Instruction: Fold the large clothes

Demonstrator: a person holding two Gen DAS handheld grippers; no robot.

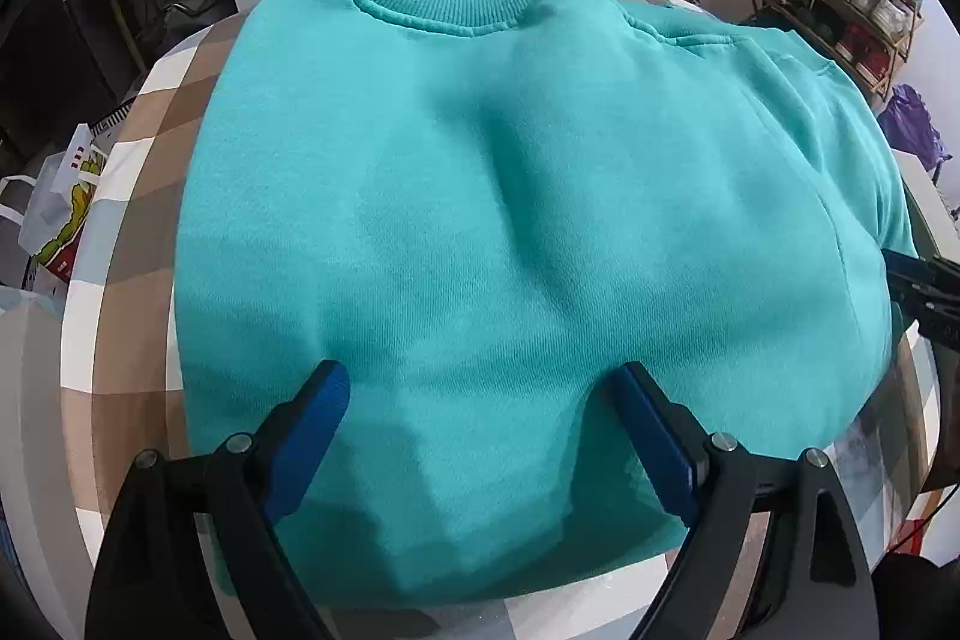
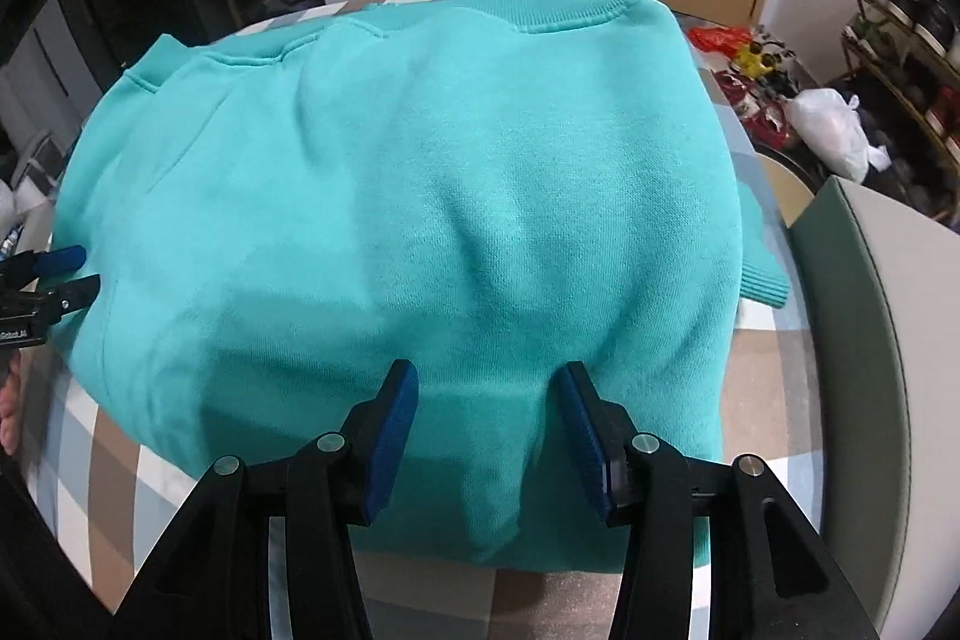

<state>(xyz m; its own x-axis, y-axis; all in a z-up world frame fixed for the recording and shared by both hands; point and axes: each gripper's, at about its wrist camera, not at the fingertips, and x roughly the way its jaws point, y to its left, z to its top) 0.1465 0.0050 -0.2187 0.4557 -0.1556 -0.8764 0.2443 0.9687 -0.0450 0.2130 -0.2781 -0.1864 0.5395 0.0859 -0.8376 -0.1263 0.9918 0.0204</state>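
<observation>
Showing only in right view: sweatshirt [image 2: 408, 196] cuff [image 2: 765, 280] beside the fold.

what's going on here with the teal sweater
A person is folding a teal sweatshirt on a checked tablecloth, with a handheld gripper in each hand. It already lies folded into a compact rectangle, collar on the far side. The left gripper and right gripper are both open over its near edge, gripping nothing.

Teal sweatshirt [image 1: 480, 220] on brown-white-grey checked tablecloth [image 1: 132, 196].
</observation>
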